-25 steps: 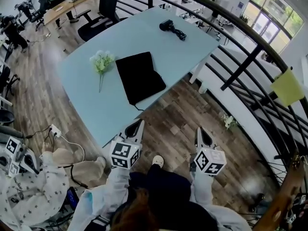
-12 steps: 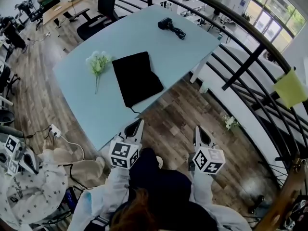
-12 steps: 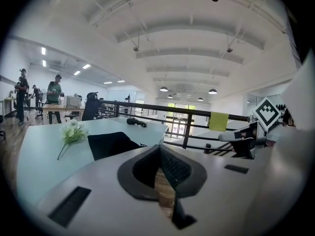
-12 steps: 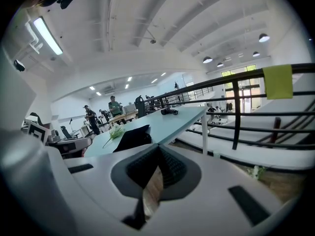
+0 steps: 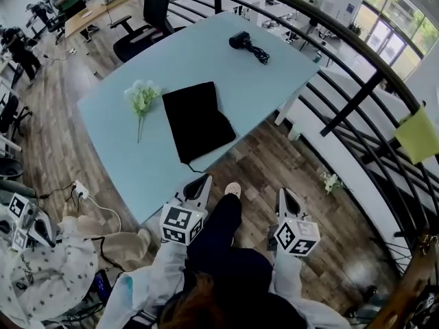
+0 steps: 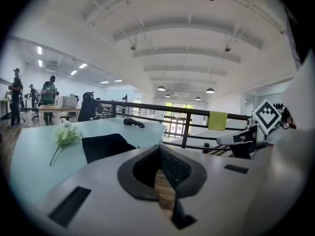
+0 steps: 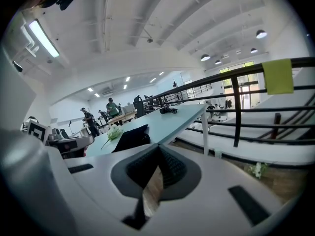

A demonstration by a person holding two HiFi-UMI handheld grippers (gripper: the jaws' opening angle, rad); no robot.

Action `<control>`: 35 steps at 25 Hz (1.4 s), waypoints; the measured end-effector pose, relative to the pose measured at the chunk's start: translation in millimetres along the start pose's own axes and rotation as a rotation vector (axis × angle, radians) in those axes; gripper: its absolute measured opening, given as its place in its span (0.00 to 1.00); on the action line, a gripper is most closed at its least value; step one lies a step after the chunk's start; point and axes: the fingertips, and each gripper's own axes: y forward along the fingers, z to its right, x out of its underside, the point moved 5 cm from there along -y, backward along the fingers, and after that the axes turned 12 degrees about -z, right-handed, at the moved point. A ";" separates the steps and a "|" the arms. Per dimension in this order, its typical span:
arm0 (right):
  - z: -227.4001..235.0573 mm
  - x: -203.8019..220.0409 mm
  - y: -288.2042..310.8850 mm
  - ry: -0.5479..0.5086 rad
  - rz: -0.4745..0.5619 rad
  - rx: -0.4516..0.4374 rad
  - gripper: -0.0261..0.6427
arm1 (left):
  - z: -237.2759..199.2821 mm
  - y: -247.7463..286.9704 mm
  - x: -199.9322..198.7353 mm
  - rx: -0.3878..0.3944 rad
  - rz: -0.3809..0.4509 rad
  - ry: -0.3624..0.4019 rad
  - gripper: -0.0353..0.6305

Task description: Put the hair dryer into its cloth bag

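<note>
The black hair dryer (image 5: 240, 40) with its cord lies at the far end of the light blue table (image 5: 274, 81). The black cloth bag (image 5: 197, 120) lies flat nearer the table's front edge. Both grippers hang over the wooden floor, short of the table, with nothing in them. My left gripper (image 5: 202, 181) is shut, and so is my right gripper (image 5: 283, 193). In the left gripper view the bag (image 6: 106, 146) and the dryer (image 6: 130, 122) lie ahead past the closed jaws. The right gripper view shows the bag (image 7: 132, 137) and the dryer (image 7: 167, 110) to the left.
A bunch of white flowers (image 5: 142, 96) lies left of the bag. A black railing (image 5: 357, 101) with a yellow cloth (image 5: 417, 134) runs along the right. An office chair (image 5: 137, 36) stands behind the table. A power strip (image 5: 79, 187) lies on the floor at left.
The person's leg has stepped forward between the grippers, and the table has come slightly nearer in the head view. Both grippers stay shut and empty.
</note>
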 end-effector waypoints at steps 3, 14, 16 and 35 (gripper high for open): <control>2.7 -12.7 12.7 -0.016 0.000 -0.007 0.05 | -7.3 14.6 -8.8 0.002 0.009 -0.008 0.08; 16.2 -76.3 71.2 -0.072 -0.026 -0.056 0.05 | -38.3 82.9 -61.0 -0.017 0.028 -0.020 0.08; 18.4 -91.1 83.0 -0.074 -0.028 -0.060 0.05 | -45.1 95.8 -70.9 -0.019 0.025 -0.022 0.08; 48.4 -184.1 187.3 -0.135 -0.076 -0.090 0.05 | -102.5 206.7 -132.3 -0.047 0.029 -0.063 0.08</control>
